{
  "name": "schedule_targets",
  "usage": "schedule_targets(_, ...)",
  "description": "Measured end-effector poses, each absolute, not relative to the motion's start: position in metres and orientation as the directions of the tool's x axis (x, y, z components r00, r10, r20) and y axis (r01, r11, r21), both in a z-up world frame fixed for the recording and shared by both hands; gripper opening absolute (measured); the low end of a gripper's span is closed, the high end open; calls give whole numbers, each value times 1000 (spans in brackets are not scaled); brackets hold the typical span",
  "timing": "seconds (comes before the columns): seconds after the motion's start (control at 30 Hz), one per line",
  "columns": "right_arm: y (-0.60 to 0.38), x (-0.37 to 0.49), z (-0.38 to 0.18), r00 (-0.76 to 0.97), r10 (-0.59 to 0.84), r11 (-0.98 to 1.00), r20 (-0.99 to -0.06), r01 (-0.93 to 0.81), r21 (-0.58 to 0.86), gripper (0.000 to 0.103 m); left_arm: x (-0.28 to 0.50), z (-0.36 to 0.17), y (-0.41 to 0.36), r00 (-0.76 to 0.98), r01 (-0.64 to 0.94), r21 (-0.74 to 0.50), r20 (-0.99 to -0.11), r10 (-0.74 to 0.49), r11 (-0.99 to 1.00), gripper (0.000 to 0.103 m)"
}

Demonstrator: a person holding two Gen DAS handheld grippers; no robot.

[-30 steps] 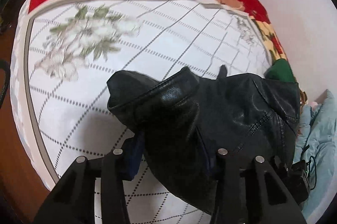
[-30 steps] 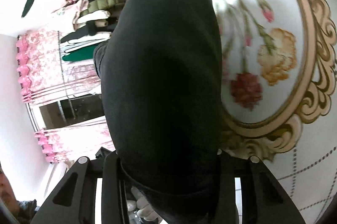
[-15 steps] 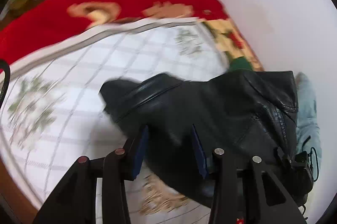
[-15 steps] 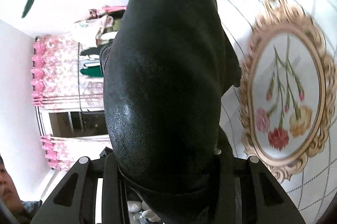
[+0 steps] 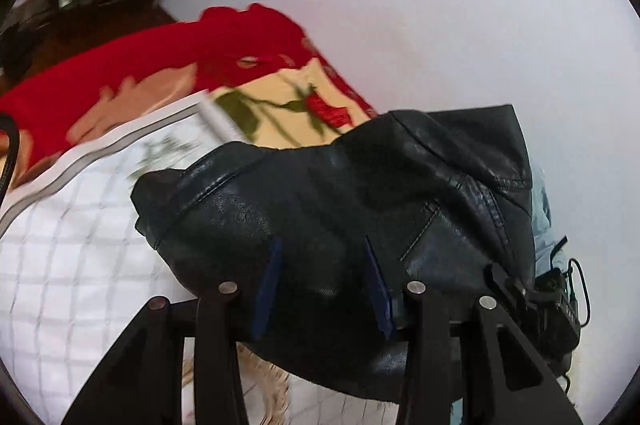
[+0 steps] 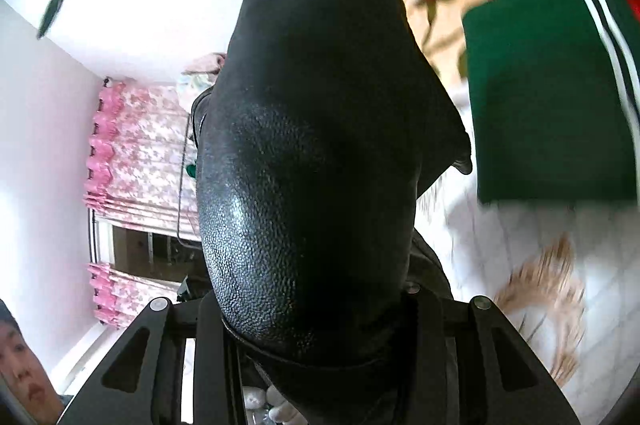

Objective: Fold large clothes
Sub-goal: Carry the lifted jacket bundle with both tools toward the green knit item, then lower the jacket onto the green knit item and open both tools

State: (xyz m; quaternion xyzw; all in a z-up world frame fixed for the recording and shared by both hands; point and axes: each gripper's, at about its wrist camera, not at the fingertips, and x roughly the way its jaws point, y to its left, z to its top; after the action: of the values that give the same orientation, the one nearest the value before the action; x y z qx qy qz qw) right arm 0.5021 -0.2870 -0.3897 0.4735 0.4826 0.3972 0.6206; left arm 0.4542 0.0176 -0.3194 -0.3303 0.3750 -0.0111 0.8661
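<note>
A: Where was the black leather jacket (image 5: 344, 225) at that point?

B: Up off the bed, slung between the two tools. In the left wrist view the left gripper (image 5: 324, 281) had its blue-padded fingers (image 5: 267, 289) pressed against a thick fold of the leather, one on each side, so it was clamped on the jacket. The garment's seamed edge ran up to the right, and its rounded end hung out to the left over the white quilt with a grey grid pattern (image 5: 68, 265).

A: And the other side?

B: The right gripper (image 6: 316, 309) was closed on a bulging roll of the same pebbled leather; the roll filled the gap between the jaws and hid the pads entirely.

A: What bordered the jacket?

B: Beyond it lay a red blanket with a cream rose panel (image 5: 168, 65) along the far edge of the quilt. A folded dark green garment with white stripes (image 6: 548, 93) sat on the bed to the right of the roll, apart from it. A pale blue cloth (image 5: 542, 225) showed just behind the jacket's right edge.

A: Any room to move?

B: The plain white wall (image 5: 400, 5) above was open, and the quilt under the jacket's left end was bare. Pink floral curtains (image 6: 136, 161) hung well off.
</note>
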Motion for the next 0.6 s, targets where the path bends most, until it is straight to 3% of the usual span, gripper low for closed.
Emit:
schedule_targets(0.17, -330, 587, -420, 217, 950, 234, -226, -12, 972, 42, 540, -358, -28, 681, -175, -506, -682, -267, 844, 37)
schedule_targets(0.37, -392, 661, -523, 172, 945, 254, -279, 154, 955, 41, 605, -461, -83, 533, -139, -376, -808, -251, 916, 37)
schedule_targets(0.47, -418, 676, -575, 146, 940, 268, -309, 244, 932, 42, 612, -479, -100, 514, -100, -337, -823, -241, 936, 37)
schedule_targets(0.6, -433, 681, -591, 131, 896, 373, -425, 302, 878, 65, 608, -470, -122, 524, -44, -250, -830, -191, 967, 39)
